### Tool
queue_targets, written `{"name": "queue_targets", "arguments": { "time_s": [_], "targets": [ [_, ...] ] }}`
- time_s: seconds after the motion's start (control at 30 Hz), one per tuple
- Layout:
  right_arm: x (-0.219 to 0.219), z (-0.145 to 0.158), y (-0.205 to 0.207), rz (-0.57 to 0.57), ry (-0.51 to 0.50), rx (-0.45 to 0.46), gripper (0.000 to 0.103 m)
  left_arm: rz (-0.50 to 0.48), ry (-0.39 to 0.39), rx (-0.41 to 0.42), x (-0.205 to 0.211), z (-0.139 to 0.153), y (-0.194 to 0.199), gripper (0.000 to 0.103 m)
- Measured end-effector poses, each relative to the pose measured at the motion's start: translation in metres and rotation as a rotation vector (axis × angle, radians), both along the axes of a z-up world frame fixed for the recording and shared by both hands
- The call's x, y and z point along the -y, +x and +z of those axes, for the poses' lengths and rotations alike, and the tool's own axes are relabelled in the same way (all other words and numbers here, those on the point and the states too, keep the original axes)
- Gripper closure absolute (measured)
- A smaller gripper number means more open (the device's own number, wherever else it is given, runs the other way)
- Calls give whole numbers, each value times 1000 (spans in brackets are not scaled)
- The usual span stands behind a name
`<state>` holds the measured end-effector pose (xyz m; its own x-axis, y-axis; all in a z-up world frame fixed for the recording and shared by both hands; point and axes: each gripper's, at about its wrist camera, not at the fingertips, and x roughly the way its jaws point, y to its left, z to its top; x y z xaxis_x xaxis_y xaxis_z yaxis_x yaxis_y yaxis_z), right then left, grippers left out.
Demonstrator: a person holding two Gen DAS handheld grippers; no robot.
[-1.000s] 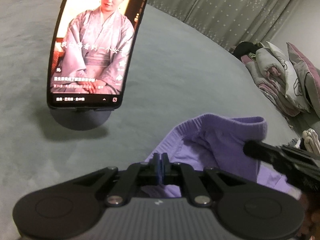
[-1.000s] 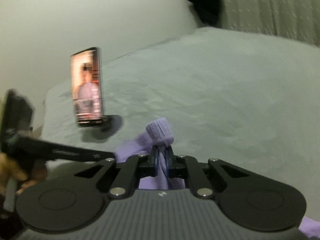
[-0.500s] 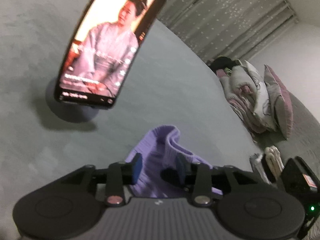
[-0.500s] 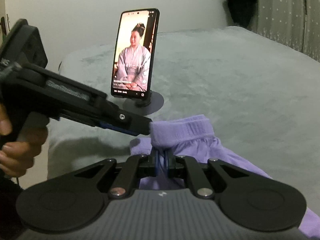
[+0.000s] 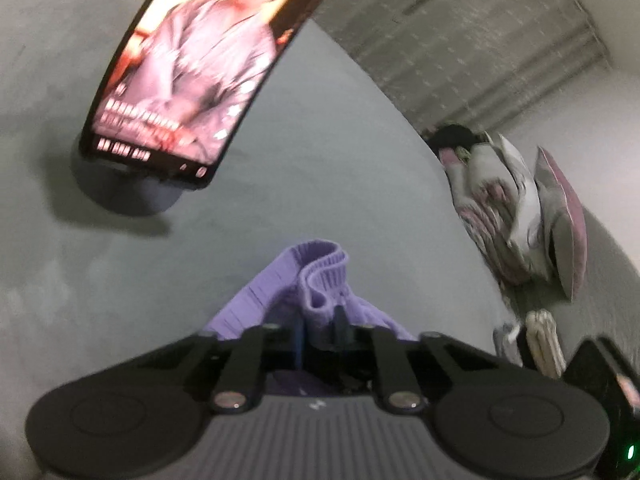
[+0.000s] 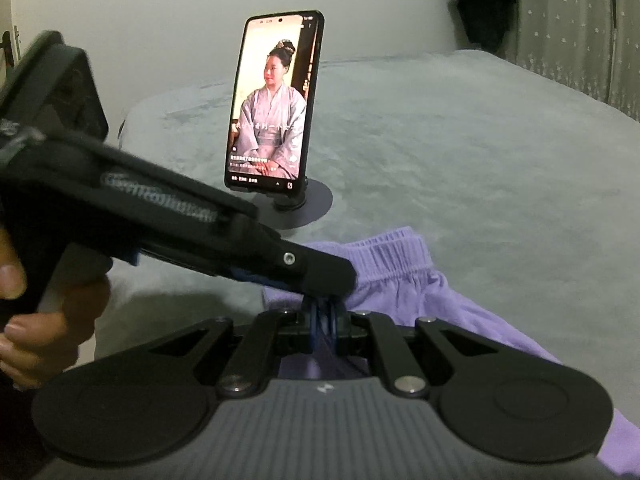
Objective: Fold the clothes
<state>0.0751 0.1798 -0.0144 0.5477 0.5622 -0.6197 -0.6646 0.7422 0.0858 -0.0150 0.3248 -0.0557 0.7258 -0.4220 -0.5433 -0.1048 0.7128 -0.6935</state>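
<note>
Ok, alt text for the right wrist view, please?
The right hand-held gripper is shut on the purple shorts on a grey bed, with the left hand-held gripper reaching the waistband. Behind stands a phone playing a video.

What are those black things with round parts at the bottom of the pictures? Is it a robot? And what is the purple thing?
No robot: a person holds a two-finger grabber in each hand, each carrying a camera looking along its fingers. One picture comes from the left gripper, the other from the right gripper. The purple thing is a piece of clothing with a stretchy waistband, lying on a grey bed. The right gripper pinches its fabric shut. The left one has a bunched fold between its fingers, nearly closed, and also shows as the long black bar in the right picture. A phone on a stand plays a video.
</note>
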Motion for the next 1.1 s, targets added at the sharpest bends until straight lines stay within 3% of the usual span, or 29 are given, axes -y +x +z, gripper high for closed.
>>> {"name": "queue_targets", "arguments": {
  "time_s": [0.17,0.23,0.27,0.3,0.57,0.77,0.97,1.1],
  "targets": [
    [12,3,-9,-22,-23,16,87,33,46,9,7,4,-2,96],
    [25,5,-17,-26,-38,20,73,43,57,3,3,4,-4,96],
    [33,6,-22,-32,-48,25,59,50,64,-6,1,3,-4,96],
    [43,6,-28,-42,-55,30,58,58,67,-16,-2,2,-4,96],
    [117,11,-64,-143,-112,50,58,95,94,-35,-2,4,-8,96],
    [159,4,-62,-225,-100,78,58,108,145,-37,0,7,-11,96],
    [161,-5,-52,-159,-205,93,58,115,179,-42,0,5,-13,96],
    [160,-22,-45,-138,-269,47,88,116,184,-34,0,6,-14,96]
  ]
}}
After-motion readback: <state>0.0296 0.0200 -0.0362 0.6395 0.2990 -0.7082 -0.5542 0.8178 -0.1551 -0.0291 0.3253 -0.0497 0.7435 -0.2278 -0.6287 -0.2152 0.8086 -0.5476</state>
